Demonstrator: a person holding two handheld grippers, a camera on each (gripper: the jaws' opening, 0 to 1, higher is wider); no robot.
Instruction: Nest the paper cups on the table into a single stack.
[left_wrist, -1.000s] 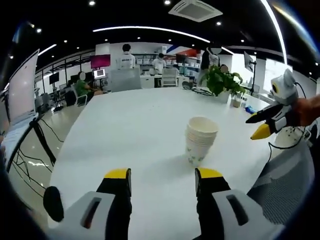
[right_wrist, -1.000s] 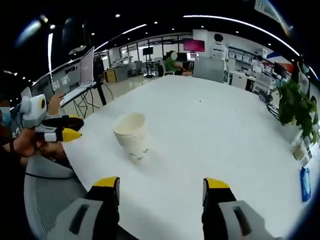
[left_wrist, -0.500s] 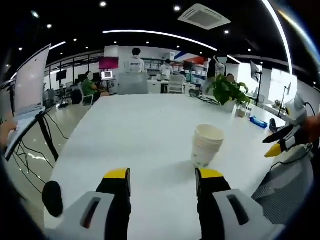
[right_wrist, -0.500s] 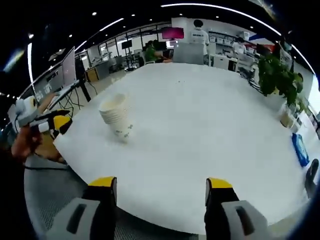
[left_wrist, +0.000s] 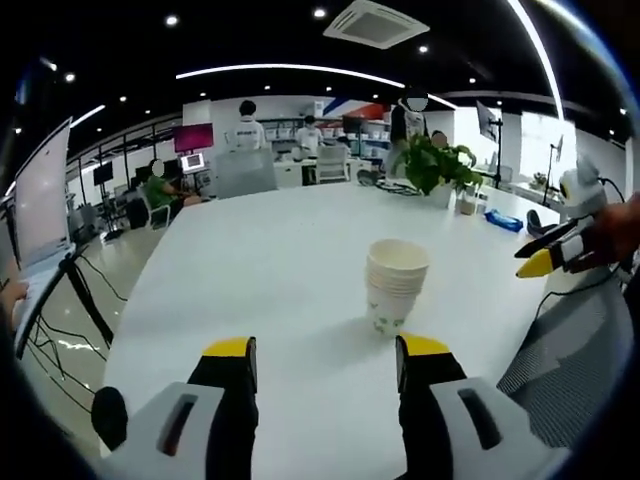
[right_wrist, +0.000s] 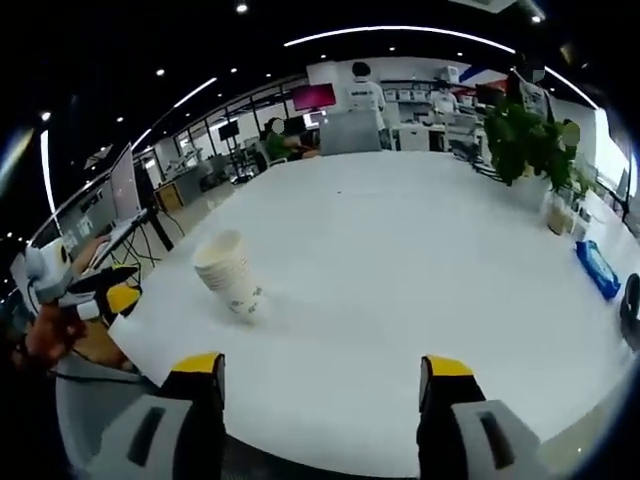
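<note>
Big white table (left_wrist: 250, 260) and honestly there's tons of room. In the left gripper view the only thing out in the middle is the stack of cups (left_wrist: 394, 285), sitting at about 1 o'clock from the left gripper (left_wrist: 325, 352), jaws apart with bare tabletop between and ahead of them. Right gripper (left_wrist: 545, 262) hangs off the table edge around 3 o'clock, well apart from the cups. A plant (left_wrist: 434, 164) and small clutter sit near the far edge at 1 o'clock. In the right gripper view the stack (right_wrist: 228, 274) is at 10 o'clock, with open surface from 11 through 2
</note>
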